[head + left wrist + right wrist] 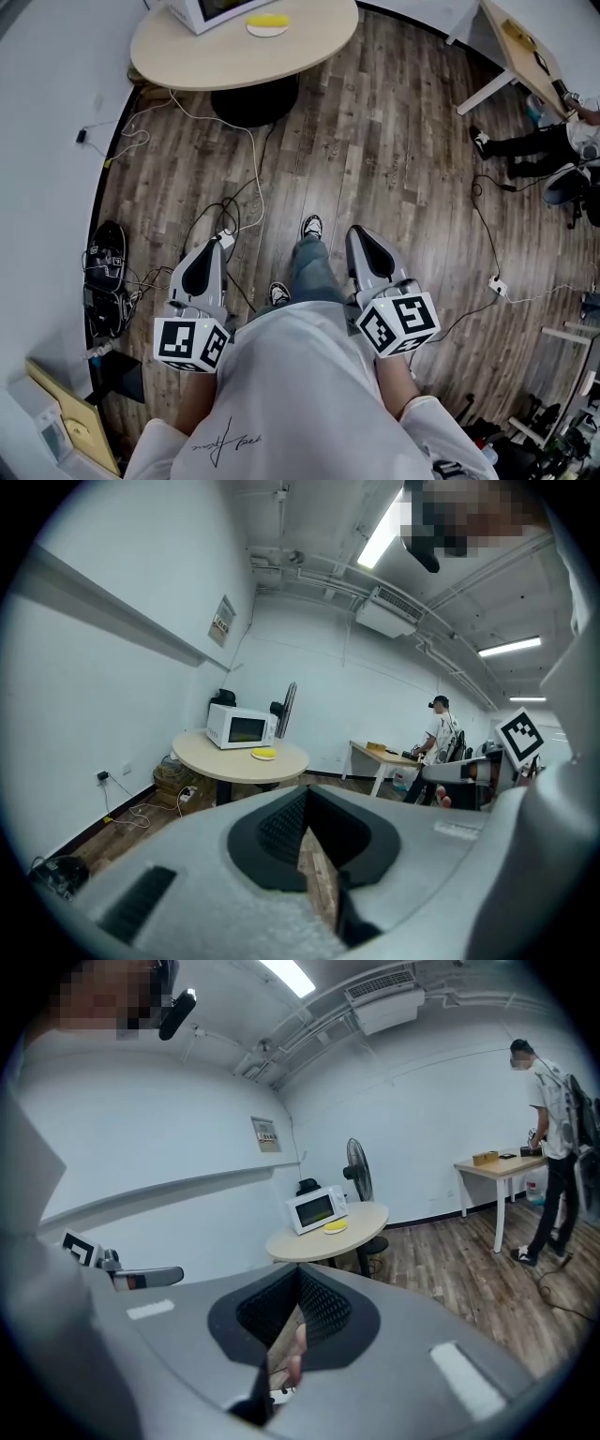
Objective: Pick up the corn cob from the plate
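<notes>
My grey left gripper (223, 242) and right gripper (357, 232) were clenched empty, so I needed to walk nearer the yellow corn cob (269, 20) on its white plate (266, 34), then open one.

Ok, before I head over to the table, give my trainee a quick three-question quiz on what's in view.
1. True or false: the corn cob lies on a plate on the round table.
2. What stands beside the plate on that table? A) a kettle B) a microwave C) a laptop
3. Fill in: the left claw and the right claw are both shut and hold ____.

Key: 1 true; 2 B; 3 nothing.
</notes>
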`<state>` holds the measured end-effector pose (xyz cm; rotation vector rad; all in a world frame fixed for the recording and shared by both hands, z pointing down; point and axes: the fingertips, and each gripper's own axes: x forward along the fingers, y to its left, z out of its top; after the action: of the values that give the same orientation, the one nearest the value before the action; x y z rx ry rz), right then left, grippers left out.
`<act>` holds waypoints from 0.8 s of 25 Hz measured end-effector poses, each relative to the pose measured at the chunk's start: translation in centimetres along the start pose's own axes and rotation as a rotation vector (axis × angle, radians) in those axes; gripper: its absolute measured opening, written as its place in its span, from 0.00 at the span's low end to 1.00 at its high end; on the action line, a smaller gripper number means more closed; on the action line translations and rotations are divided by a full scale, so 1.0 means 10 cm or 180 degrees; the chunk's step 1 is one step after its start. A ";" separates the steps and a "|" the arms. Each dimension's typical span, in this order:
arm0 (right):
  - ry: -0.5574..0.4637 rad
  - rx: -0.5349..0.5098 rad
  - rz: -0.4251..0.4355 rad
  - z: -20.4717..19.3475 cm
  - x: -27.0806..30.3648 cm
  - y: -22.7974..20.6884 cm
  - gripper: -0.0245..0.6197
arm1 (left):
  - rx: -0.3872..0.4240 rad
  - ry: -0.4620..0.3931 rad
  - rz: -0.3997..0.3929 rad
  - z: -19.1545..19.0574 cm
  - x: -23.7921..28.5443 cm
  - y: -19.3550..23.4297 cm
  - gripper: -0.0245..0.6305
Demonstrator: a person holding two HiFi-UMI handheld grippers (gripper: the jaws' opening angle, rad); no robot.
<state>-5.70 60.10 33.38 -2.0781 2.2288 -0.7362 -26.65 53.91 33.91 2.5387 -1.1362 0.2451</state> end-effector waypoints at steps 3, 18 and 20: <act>0.0040 0.0026 0.0060 0.09 0.24 -0.14 0.06 | -0.0041 0.0035 0.0010 0.06 0.27 0.05 0.04; 0.0140 -0.0072 0.0230 0.73 1.35 -1.06 0.05 | -0.0042 0.0090 0.0081 0.57 1.79 0.10 0.04; 0.0168 -0.0075 0.0272 0.79 1.47 -1.16 0.05 | -0.0028 0.0082 0.0097 0.64 1.96 0.08 0.04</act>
<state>5.97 43.52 34.74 -1.9817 2.3484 -0.7714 -14.15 37.49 33.99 2.5050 -1.1643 0.2789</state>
